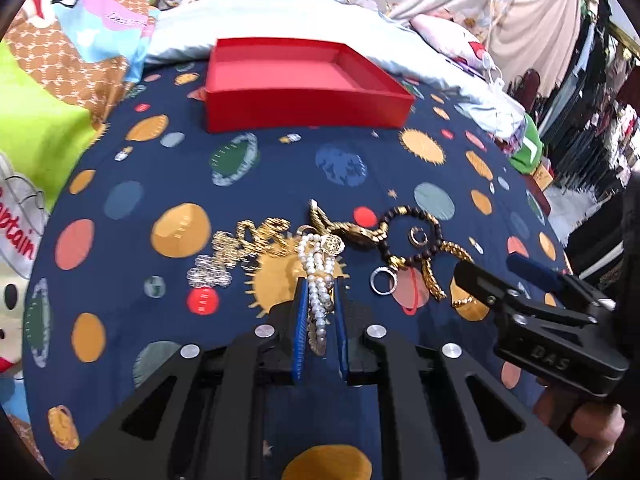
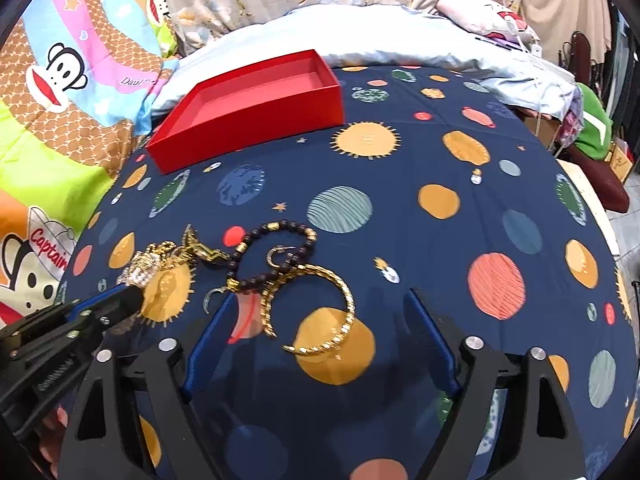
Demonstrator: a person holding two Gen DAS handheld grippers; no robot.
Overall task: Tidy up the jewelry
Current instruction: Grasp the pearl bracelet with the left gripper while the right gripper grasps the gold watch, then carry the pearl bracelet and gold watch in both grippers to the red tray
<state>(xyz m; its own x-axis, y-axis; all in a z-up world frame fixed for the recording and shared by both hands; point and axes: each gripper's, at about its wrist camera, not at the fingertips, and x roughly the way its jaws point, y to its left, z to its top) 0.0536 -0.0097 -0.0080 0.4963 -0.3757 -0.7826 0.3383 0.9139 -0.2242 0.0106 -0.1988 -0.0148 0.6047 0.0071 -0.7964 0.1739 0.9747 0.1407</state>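
Observation:
My left gripper (image 1: 320, 284) is shut on a white pearl bracelet (image 1: 318, 280) low over the navy planet-print sheet. An empty red box (image 1: 304, 84) stands further back. A gold chain (image 1: 248, 240), a gold watch (image 1: 344, 228), a dark bead bracelet (image 1: 412, 236), two rings (image 1: 384, 280) and a gold bangle (image 1: 436, 276) lie around it. My right gripper (image 2: 320, 296) is open, its fingers either side of the gold bangle (image 2: 324, 308). The left gripper (image 2: 132, 296) shows at the left of the right wrist view with the pearls (image 2: 140, 272). The red box (image 2: 248, 112) is back left.
A cartoon monkey quilt (image 2: 60, 92) bunches along the left. A pale blue pillow (image 2: 400, 40) lies behind the box. The bed edge drops off at the right, with clothes and clutter (image 1: 592, 120) beyond.

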